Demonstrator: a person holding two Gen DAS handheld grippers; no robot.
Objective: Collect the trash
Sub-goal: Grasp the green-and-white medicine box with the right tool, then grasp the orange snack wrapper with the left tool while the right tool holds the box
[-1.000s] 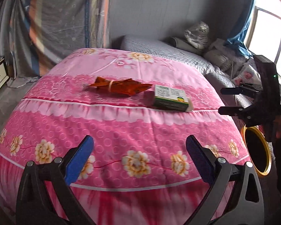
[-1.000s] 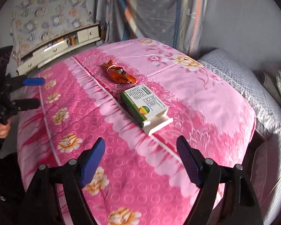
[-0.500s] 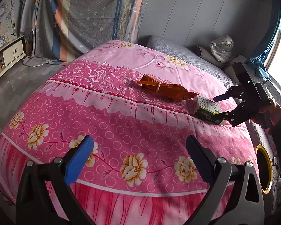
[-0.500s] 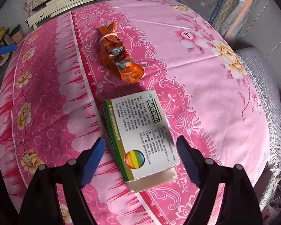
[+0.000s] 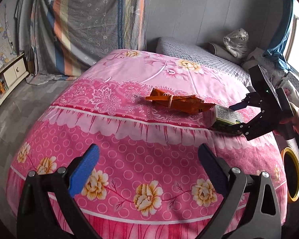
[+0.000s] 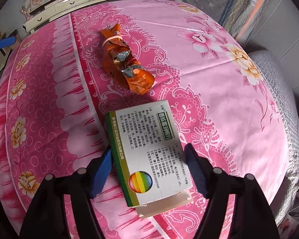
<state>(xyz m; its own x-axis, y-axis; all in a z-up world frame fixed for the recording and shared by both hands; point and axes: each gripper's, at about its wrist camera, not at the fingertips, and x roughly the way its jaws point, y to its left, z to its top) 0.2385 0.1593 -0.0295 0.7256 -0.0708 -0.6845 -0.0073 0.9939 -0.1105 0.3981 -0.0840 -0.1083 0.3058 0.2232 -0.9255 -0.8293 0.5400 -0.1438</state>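
Your right gripper (image 6: 147,167) has its fingers (image 6: 101,171) spread open on both sides of the white and green box (image 6: 147,151). They sit just beside the box, and you cannot tell if they touch it. The box lies flat on the pink bed (image 6: 219,103). At 12 o'clock past the box lies the orange wrapper (image 6: 125,63) with a rubber band around it. Your left gripper (image 5: 147,171) hangs open above the near edge of the bed, well apart from both things. A yellow-rimmed bin (image 5: 292,175) stands at 3 o'clock beside the bed.
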